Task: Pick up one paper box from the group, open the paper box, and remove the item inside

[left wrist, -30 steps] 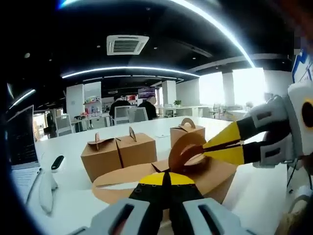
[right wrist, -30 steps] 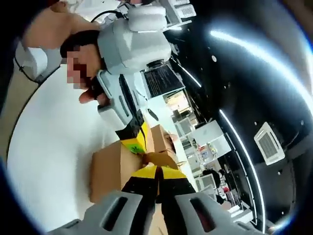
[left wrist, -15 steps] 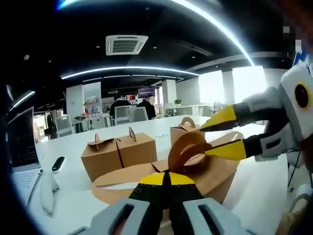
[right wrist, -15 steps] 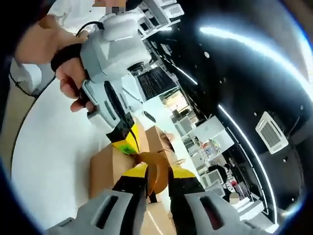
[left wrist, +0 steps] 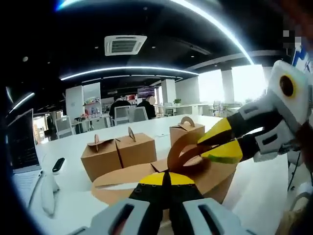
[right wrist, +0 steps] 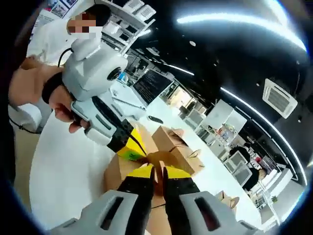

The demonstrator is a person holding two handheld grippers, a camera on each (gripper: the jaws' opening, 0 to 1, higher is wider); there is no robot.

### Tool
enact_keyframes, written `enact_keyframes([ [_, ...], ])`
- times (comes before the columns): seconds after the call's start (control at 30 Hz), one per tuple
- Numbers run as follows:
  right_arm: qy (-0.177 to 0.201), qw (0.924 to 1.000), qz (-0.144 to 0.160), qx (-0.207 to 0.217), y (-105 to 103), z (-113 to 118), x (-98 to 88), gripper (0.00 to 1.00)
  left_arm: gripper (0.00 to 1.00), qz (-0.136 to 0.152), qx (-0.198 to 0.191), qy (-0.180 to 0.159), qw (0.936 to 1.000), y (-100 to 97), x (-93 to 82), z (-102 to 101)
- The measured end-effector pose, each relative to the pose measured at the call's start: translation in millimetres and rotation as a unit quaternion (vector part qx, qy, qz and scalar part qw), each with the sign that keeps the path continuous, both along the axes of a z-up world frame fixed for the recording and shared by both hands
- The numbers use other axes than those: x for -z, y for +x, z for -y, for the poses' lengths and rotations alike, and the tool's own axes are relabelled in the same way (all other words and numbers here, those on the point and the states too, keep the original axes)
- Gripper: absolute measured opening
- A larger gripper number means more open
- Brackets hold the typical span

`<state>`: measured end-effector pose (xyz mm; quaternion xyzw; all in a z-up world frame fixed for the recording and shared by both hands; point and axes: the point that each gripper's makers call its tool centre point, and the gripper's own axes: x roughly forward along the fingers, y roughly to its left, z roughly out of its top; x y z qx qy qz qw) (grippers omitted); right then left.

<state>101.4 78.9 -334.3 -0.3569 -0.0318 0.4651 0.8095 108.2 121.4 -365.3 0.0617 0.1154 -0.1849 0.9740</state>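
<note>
Four paper boxes (left wrist: pixel 119 153), two grippers (left wrist: pixel 165 179)

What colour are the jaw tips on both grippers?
Yellow over black, clearest on the right gripper in the left gripper view.

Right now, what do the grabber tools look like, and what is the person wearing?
Both grippers have light grey plastic bodies and black jaws tipped yellow. The right gripper and the left gripper each carry a rounded white housing. A black strap crosses the person's hand; their top looks white.
</note>
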Motion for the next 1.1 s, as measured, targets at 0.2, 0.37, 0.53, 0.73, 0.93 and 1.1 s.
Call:
enact_keyframes([
  [0.2,-0.013,0.9999,0.009,0.004,-3,1,10.4,0.04,0.04,-0.003,0.002,0.005,1.0000,0.0,0.3,-1],
  [0.37,-0.046,0.9957,0.080,0.005,-8,0,10.7,0.03,0.04,-0.003,0.005,0.007,1.0000,-0.2,0.2,0],
  [0.53,-0.085,0.9839,0.157,0.004,-11,0,15.1,0.03,0.08,-0.001,0.006,0.010,0.9999,-0.6,-0.6,-2],
  [0.73,-0.105,0.9734,0.204,-0.002,-14,1,15.3,0.03,0.19,-0.016,0.049,0.002,0.9987,-8.4,-10.5,4],
  [0.93,-0.104,0.9724,0.209,0.001,-12,3,14.0,0.03,0.19,-0.014,0.129,-0.079,0.9884,-20.1,-48.6,17],
  [1.1,-0.103,0.9723,0.210,-0.003,-12,3,14.3,0.03,0.19,-0.015,0.168,-0.078,0.9827,-4.0,-70.1,16],
])
